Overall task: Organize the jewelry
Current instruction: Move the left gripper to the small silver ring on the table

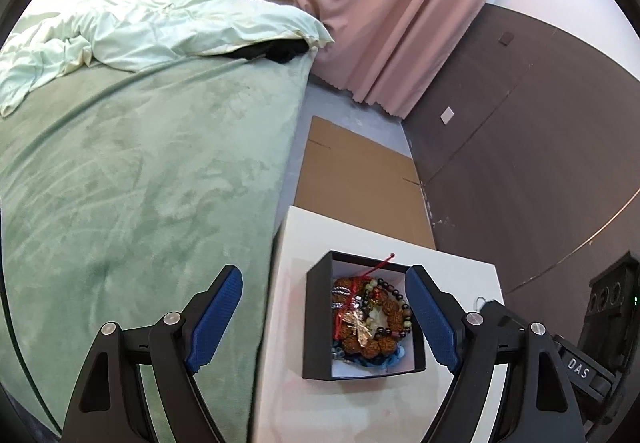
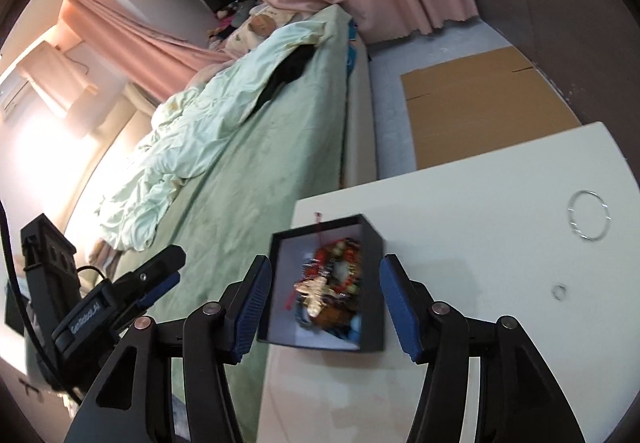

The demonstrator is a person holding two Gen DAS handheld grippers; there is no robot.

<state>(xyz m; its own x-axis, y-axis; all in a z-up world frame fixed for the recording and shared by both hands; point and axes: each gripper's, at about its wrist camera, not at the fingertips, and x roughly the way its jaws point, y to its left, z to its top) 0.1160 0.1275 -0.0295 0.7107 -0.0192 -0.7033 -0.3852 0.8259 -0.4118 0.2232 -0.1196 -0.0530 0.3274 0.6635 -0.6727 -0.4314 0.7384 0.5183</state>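
Judging by how things lie, most of the sorting looks done: the black box on the white bench already holds a heap of beaded bracelets, a red cord and a gold pendant. Two pieces are still out on the bench, well apart from the box: a thin silver bangle and, nearer, a small ring. Both tongs are spread wide and hold nothing; the left tongs hang partly over the bed, the right tongs straddle the box.
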